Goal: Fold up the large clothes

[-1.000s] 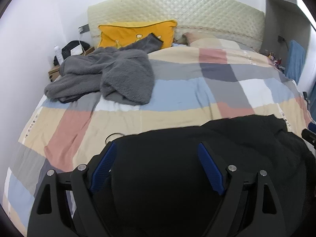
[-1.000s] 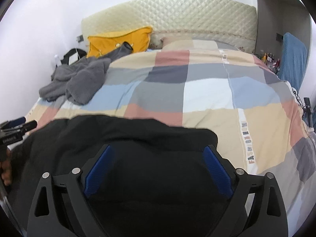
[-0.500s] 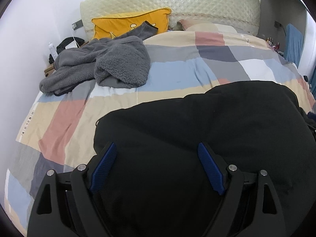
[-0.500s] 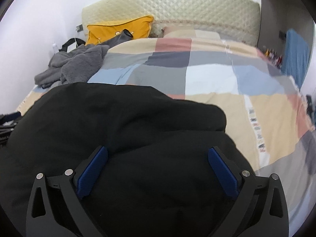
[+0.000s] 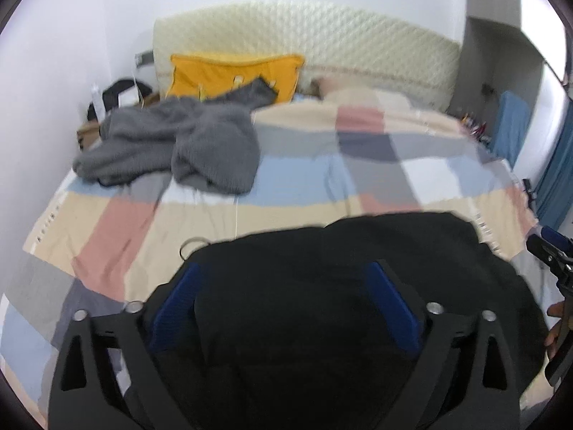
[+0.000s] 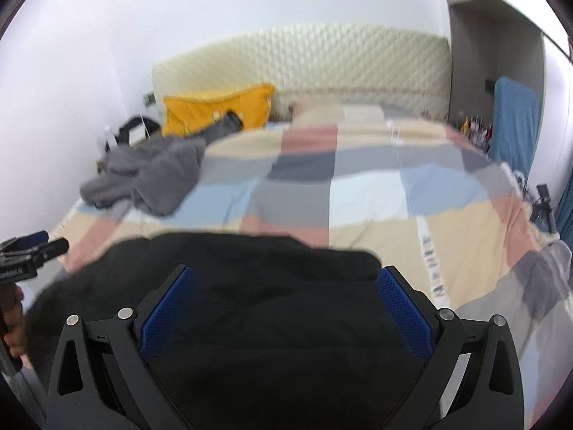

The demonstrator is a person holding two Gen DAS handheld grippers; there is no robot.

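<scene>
Left wrist view first: going left to right you have one gray fleece garment heaped at the bed's far left, one yellow pillow against the padded headboard, one checked bedspread, and one black garment lying at the near edge of the bed. Your left gripper hangs over that black cloth; its fingers are spreading right now, with the cloth under and between them but not pinched. At the far right edge you can see your other gripper's tips.

Right wrist view shows the same single items: gray fleece, yellow pillow, bedspread, black garment. Your right gripper is spread wide, released, over the cloth.

Compared with half a second ago, the black garment fills far less of both views and lies flatter, more bedspread shows beyond it, and both pairs of fingers stand wider than a second ago.
</scene>
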